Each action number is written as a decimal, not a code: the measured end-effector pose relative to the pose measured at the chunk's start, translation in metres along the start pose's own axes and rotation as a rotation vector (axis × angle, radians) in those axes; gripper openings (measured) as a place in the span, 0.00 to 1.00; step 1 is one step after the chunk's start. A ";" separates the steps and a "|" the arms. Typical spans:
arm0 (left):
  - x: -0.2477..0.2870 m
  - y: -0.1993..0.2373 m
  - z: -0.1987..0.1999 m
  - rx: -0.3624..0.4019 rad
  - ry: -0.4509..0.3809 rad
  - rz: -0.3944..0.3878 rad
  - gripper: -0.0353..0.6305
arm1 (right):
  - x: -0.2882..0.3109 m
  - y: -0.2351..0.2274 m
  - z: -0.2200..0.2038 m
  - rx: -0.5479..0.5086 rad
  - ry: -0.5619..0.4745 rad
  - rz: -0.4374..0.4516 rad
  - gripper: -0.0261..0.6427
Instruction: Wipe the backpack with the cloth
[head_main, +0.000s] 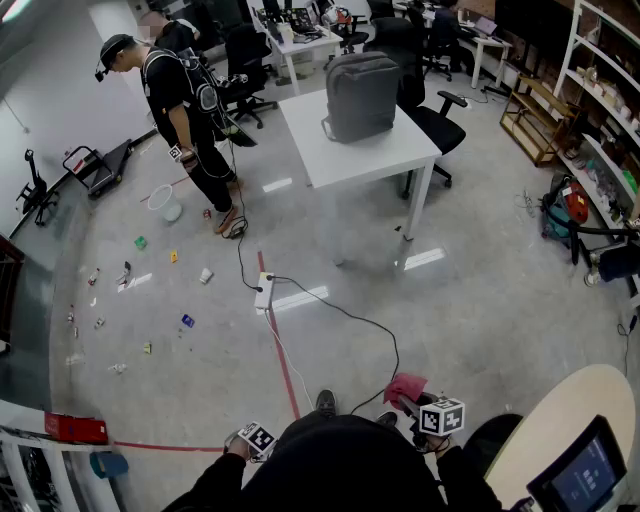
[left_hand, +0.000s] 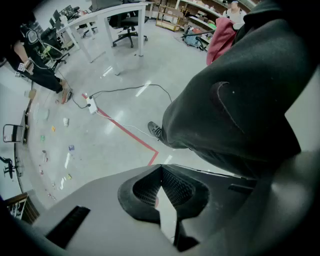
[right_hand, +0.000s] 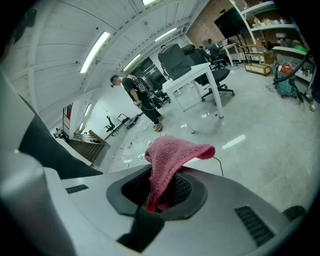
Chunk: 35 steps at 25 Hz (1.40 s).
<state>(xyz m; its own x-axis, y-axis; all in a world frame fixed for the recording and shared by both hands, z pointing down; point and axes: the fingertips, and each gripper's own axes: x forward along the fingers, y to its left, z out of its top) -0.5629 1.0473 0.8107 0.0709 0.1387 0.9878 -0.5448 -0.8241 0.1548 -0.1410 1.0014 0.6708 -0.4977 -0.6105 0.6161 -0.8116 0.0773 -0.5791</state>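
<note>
Trouble first, biggest to smallest. Could trip on the black cable and the power strip lying across the floor on the way to the white table. Could knock the gray backpack over with a hard wipe (stands upright on the table's far half, well apart from both claws). Could drop the pink cloth: pinched by one end only in the right gripper, with the rest flopped over the top. No help yet from the left gripper: closed tight on nothing, pointing down at the floor.

Room next. Plenty of bare floor straight ahead and to the right of the cable. Best to keep off the table's near corner, the round table at the right, and the small bits scattered on the floor at the left.
</note>
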 end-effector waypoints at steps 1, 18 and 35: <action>0.000 -0.002 -0.003 -0.002 0.023 0.004 0.08 | -0.002 0.000 -0.001 -0.003 0.001 0.001 0.14; -0.004 -0.013 0.132 0.294 0.052 0.051 0.08 | -0.091 -0.062 -0.041 0.148 -0.132 -0.165 0.14; -0.166 -0.064 0.318 0.456 -0.597 0.298 0.08 | -0.117 -0.095 -0.048 0.160 -0.184 -0.216 0.14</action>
<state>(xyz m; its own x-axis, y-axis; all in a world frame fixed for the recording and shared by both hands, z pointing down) -0.2745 0.9025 0.6423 0.4807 -0.3326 0.8114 -0.2255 -0.9411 -0.2521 -0.0203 1.1031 0.6792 -0.2435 -0.7326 0.6356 -0.8269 -0.1857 -0.5308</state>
